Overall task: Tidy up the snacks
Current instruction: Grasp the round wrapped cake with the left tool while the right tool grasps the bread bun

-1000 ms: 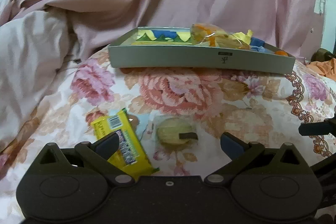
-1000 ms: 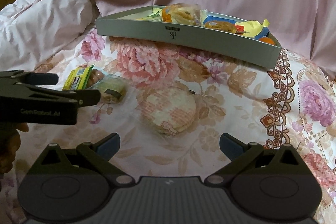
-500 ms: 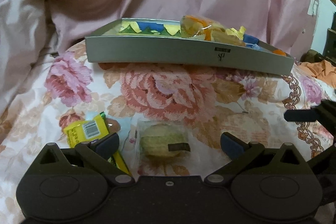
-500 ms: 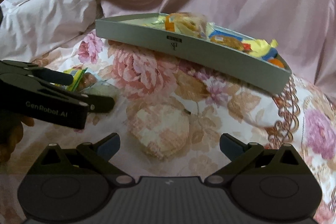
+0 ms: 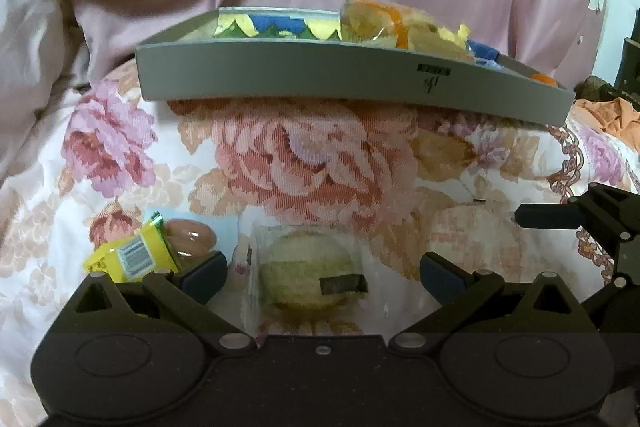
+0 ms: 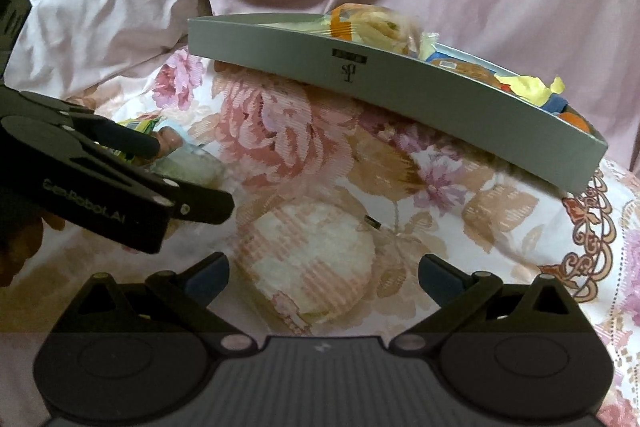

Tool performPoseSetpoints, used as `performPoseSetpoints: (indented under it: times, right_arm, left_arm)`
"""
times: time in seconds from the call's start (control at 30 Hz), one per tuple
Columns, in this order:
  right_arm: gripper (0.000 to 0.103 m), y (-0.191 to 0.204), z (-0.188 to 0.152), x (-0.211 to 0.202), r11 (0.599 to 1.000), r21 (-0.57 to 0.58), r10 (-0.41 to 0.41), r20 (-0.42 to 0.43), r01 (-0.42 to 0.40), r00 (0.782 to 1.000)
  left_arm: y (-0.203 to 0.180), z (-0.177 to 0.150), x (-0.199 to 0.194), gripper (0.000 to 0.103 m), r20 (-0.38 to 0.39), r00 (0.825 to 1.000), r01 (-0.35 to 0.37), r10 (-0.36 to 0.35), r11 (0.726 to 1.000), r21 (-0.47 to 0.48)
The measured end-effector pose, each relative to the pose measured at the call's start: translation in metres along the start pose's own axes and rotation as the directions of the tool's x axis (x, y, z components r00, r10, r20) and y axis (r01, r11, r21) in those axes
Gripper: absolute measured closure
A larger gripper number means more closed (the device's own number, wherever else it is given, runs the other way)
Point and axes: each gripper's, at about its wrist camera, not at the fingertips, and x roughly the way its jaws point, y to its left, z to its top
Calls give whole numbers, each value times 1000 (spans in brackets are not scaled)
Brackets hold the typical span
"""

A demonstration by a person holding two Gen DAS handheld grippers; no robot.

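Left gripper (image 5: 323, 277) wide, straddling wrapped green cake (image 5: 310, 277); right gripper (image 6: 323, 277) wide over round cracker (image 6: 308, 263). Close squarely, gently.

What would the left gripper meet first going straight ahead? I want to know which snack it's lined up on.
Most likely the clear-wrapped round cake, which lies between the open left gripper fingers. Beyond it comes bare floral cloth, then the grey tray. Depth is unclear.

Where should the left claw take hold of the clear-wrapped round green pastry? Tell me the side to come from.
Grip the round green pastry across its rounded sides, coming straight forward and down. It lies flat on the floral bedspread, centred between the open left claw fingers, so probably no turning is needed.
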Motion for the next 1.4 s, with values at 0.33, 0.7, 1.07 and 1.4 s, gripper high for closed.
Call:
performPoseSetpoints:
  times: [0.33, 0.7, 1.07, 1.4]
  right_arm:
    - [0, 5, -2, 9, 1000, -12, 7, -25, -8, 1000]
    - [1, 6, -2, 13, 1000, -15, -4, -10, 4, 1000]
    - [11, 7, -2, 12, 1000, -20, 19, 2, -19, 1000]
    - [28, 10, -2, 10, 998, -34, 45, 18, -44, 999]
  left_arm:
    - [6, -1, 4, 3, -16, 999, -38, 38, 999, -17]
    - [4, -3, 5, 11, -16, 998, -57, 57, 998, 3]
    - [5, -2, 4, 30, -13, 998, -62, 62, 998, 6]
    - [3, -3, 3, 39, -6, 999, -44, 44, 999, 8]
